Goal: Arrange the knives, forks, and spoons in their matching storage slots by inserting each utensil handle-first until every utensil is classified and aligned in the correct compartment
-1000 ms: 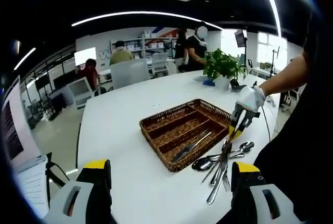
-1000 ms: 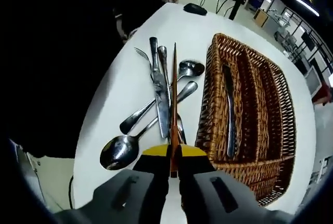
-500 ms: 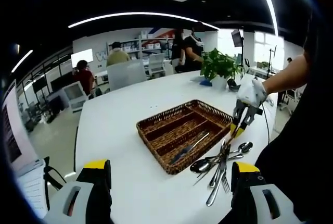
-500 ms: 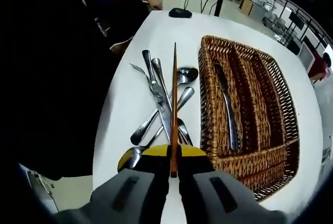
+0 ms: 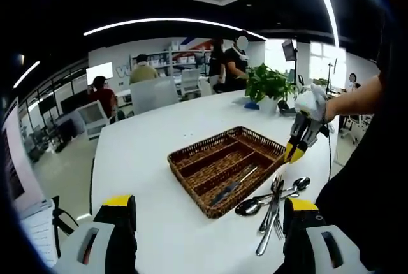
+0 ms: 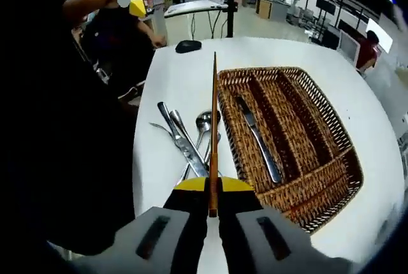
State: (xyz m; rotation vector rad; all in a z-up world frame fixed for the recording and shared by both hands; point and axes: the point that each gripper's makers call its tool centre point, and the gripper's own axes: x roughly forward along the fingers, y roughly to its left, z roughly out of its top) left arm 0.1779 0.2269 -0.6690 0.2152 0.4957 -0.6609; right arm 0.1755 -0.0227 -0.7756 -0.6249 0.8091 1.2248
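right gripper view: right gripper (image 6: 213, 202) clamped on thin brown stick (image 6: 214, 127), held above white table (image 6: 185, 70). wicker tray (image 6: 331, 135) just right of stick, one knife (image 6: 257, 139) lying in a long slot. loose pile of utensils (image 6: 185, 143) on table beside tray, left of stick. left gripper view: left gripper (image 5: 205, 218) jaws wide apart, gripping nothing; tray mid-table.

piled utensils (image 5: 274, 199) overlapping, perhaps forks beneath, count unclear
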